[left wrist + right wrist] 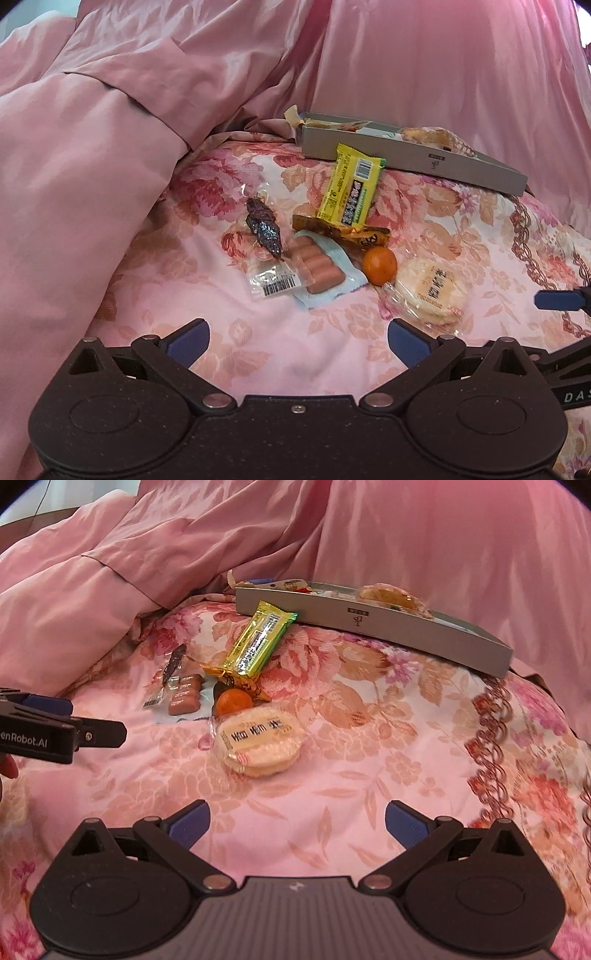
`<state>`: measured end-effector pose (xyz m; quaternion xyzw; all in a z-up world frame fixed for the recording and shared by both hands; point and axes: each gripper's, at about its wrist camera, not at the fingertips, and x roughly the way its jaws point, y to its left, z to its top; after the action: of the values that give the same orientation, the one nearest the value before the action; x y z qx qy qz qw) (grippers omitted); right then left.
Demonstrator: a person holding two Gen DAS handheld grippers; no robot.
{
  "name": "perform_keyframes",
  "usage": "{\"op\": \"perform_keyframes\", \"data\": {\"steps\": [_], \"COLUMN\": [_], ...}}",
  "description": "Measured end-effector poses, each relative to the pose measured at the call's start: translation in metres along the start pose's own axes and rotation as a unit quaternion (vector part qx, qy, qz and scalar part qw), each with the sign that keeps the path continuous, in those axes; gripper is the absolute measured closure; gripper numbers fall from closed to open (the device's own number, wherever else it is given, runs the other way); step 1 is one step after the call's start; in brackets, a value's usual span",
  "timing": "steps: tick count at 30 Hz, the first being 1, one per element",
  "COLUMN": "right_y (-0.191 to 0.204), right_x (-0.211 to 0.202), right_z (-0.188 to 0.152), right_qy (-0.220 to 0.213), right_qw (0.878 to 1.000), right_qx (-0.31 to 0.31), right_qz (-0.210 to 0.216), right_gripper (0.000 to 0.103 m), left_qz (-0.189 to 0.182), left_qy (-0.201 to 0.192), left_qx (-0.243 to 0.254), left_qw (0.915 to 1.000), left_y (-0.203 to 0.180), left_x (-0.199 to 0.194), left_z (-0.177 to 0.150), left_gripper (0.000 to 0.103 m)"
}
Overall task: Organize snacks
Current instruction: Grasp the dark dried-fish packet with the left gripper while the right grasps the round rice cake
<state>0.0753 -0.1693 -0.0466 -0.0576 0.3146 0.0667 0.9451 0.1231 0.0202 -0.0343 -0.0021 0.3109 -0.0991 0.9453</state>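
Note:
Snacks lie on a floral bedspread: a yellow bar (351,186) (256,644), a dark dried snack in clear wrap (264,230), a sausage pack (319,267) (184,694), a gold wrapper (343,230), a small orange (379,260) (232,701) and a round rice cracker pack (432,290) (258,740). A flat grey box (410,157) (369,622) behind them holds a few snacks. My left gripper (298,341) is open and empty, short of the sausages. My right gripper (297,823) is open and empty, short of the rice cracker.
A pink quilt (92,166) is heaped at the left and back. The left gripper's side (62,731) shows at the left of the right wrist view. A finger of the right gripper (557,299) shows at the right edge of the left wrist view.

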Motion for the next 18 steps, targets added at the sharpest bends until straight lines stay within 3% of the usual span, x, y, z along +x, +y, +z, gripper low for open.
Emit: {"op": "perform_keyframes", "data": {"steps": [7,18], "right_y": [0.002,0.007], "right_x": [0.025,0.061], "right_z": [0.019,0.035], "right_qy": [0.002,0.015], "right_qw": [0.999,0.995], "right_qx": [-0.023,-0.054], "right_qz": [0.033,0.079], "right_gripper": [0.0,0.0], "left_qz": [0.02,0.008], "left_qy": [-0.002,0.002], "left_qx": [-0.022,-0.043], "left_qw": [0.9996,0.999], "left_y": [0.017,0.028], "left_x": [0.012,0.021], "left_z": [0.006,0.01], "left_gripper": [0.001,0.001]}}
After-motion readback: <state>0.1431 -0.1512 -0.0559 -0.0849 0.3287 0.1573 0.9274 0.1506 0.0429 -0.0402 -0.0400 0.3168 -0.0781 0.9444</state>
